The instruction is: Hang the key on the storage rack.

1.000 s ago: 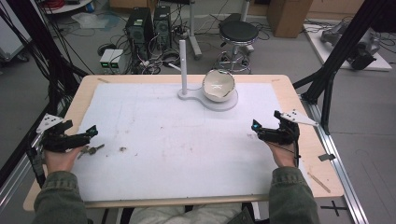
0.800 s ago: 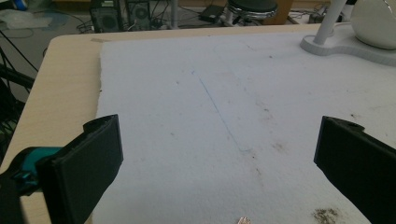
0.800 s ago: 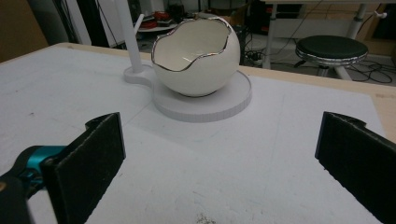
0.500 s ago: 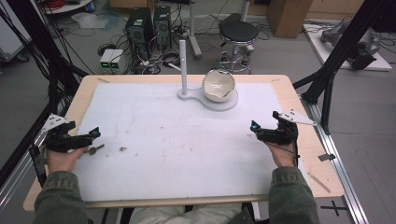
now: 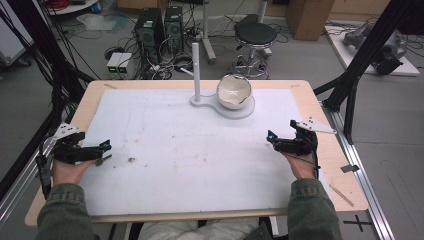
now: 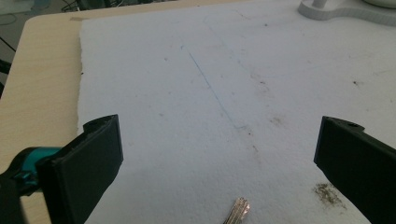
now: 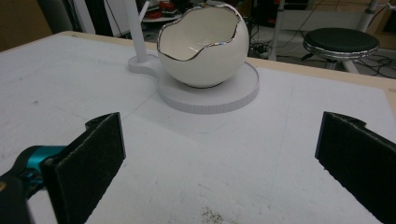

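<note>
Both grippers are held spread and empty (left gripper (image 5: 102,148) over a small metal piece (image 6: 237,211), right gripper (image 5: 272,139) facing the bowl (image 7: 203,44)), so a closing grab seems called for next.

Even, soft room light falls from above on the white foam mat (image 5: 200,150), leaving only faint shadows. The glossy cream egg-shaped bowl with a silver rim (image 7: 203,44) catches small glints. Around it, the background looks slightly soft and grainy.

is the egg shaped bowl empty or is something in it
Empty as far as it shows: in the right gripper view the egg-shaped bowl stands upright on its round white base, and the visible inner wall is bare; its bottom is hidden.
</note>
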Demonstrator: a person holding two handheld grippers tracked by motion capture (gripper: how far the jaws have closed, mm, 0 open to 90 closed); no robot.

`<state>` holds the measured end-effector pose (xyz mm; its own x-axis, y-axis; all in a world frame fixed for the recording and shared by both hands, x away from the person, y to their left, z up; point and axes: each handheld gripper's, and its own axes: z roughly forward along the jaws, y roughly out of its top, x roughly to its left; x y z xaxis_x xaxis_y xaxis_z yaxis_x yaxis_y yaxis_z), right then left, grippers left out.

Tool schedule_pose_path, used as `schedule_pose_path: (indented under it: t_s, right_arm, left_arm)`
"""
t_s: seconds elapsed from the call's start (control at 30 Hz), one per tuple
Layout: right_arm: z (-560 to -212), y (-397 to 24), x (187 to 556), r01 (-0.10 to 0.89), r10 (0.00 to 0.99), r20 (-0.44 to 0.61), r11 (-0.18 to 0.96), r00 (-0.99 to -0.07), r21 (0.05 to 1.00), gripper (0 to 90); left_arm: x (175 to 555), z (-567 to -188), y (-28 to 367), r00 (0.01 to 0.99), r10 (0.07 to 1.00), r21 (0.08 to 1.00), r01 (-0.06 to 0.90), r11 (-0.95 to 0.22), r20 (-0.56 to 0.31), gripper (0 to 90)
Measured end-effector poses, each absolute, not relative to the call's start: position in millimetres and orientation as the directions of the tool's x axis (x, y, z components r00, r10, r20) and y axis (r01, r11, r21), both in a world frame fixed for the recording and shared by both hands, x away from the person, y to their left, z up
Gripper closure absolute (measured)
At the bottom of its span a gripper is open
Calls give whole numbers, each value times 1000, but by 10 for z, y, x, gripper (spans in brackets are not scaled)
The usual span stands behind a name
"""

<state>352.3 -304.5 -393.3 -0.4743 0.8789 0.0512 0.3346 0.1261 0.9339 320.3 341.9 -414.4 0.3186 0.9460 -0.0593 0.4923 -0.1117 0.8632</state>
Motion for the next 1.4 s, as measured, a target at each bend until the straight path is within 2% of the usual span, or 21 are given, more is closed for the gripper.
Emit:
schedule_pose_path:
  t_s: [0.77, 1.27, 1.4]
  right_arm:
    - [-3944, -3039, 3532, 340, 876, 51, 132, -479, 931, 5]
    - [-3953, -3029, 3537, 344, 873, 48, 140, -485, 929, 5]
    - [-3958, -3025, 3539, 346, 872, 46, 145, -488, 927, 5]
  left_arm:
    - [3269, -4197, 3356, 389, 920, 776, 596, -207, -53, 17]
    - [3299, -4266, 3339, 404, 915, 694, 659, -290, -1, 26]
    - [3296, -4270, 3329, 422, 907, 690, 655, -308, 5, 83]
